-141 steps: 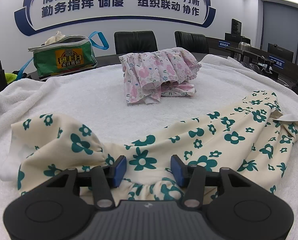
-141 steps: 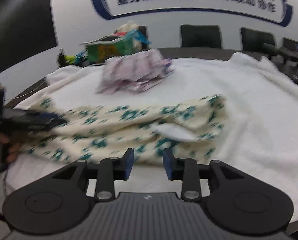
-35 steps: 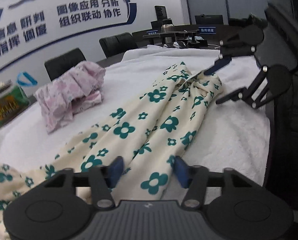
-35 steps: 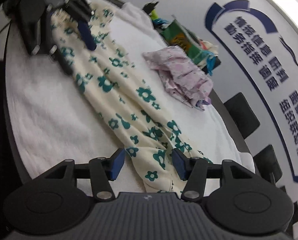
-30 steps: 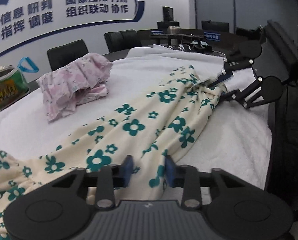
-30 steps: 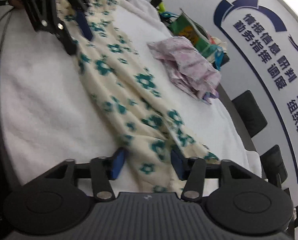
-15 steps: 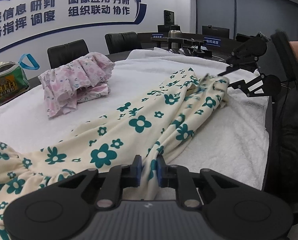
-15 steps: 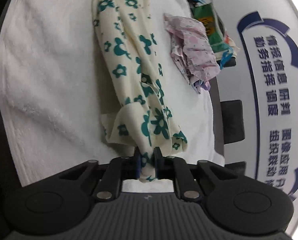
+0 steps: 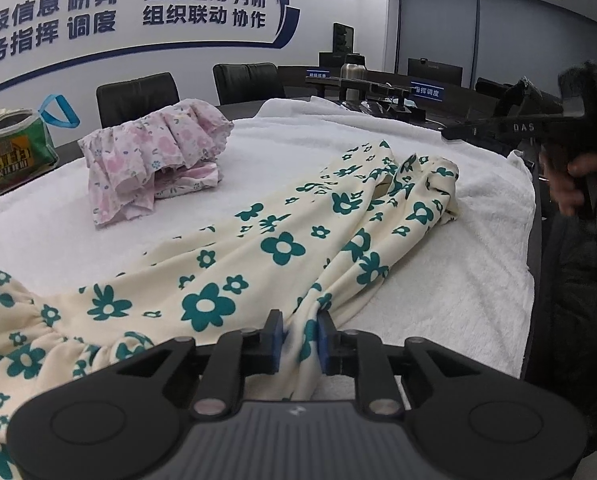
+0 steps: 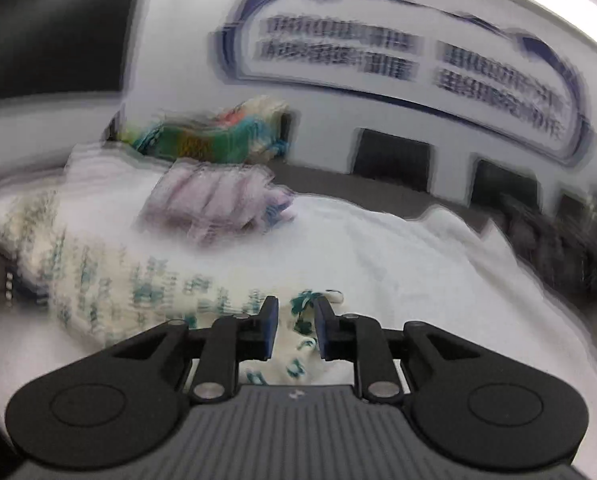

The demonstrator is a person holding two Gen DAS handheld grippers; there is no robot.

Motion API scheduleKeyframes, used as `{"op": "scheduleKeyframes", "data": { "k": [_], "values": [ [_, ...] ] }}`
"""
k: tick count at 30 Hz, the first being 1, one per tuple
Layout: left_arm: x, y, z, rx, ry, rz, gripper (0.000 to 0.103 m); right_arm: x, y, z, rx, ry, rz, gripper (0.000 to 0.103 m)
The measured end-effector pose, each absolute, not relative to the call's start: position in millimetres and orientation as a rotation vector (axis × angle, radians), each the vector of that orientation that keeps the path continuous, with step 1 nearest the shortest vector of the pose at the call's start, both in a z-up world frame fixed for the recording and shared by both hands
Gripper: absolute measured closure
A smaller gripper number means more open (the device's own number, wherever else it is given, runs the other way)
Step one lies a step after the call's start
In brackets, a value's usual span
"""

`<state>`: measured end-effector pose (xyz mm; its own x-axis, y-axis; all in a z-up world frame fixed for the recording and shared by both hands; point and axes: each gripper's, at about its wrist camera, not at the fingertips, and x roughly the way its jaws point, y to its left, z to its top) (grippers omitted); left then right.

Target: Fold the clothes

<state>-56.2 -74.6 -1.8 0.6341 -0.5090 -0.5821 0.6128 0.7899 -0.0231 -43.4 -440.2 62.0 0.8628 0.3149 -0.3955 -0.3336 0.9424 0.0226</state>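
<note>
Left-wrist view, item one: cream garment with green flowers (image 9: 282, 248), laid out long across the white towel (image 9: 438, 312) that covers the table. Its gathered end lies at the near left. Its other end sits bunched toward the far right.

Item two: left gripper (image 9: 300, 336), jaws drawn narrow and clamped on a pinch of the cream garment's near edge, cloth pressed between the blue pads (image 9: 276, 334). They have just been opening a touch, the cloth still pinned.

Item three: right gripper (image 10: 294, 326), seen in its own blurred view, jaws likewise narrow, having just been closing, and holding a fold of the same flowered fabric. From the left-wrist view its black frame (image 9: 530, 124) shows above and beyond the cream garment's far right end, a hand (image 9: 570, 184) on the grip.

Item four: pink floral garment (image 9: 154, 160), a folded heap on the towel behind the cream garment, well apart from it. Green bag (image 9: 10, 152) farther back on the left.

Step in hand, by judgement: both ends are gripped for a lengthwise fold. To do it well, keep both pinches firm, lift the right end clear of the towel before carrying it over, hold the fabric taut enough to shed the twist in the middle, and lay edge on edge without dragging toward the pink heap.
</note>
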Motion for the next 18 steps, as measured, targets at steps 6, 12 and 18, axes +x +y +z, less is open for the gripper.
{"op": "scheduleKeyframes", "data": {
  "k": [6,12,18],
  "values": [
    [-58,-77,-1,0.205,0.600,-0.638,0.085,-30,-434,29,0.128,0.521,0.345,0.088],
    [-57,-75,-1,0.185,0.606,-0.643,0.085,-10,-426,14,-0.034,0.571,0.097,0.102],
    [-56,-72,0,0.162,0.606,-0.648,0.089,-71,-425,41,-0.202,0.376,0.291,0.045]
  ]
}}
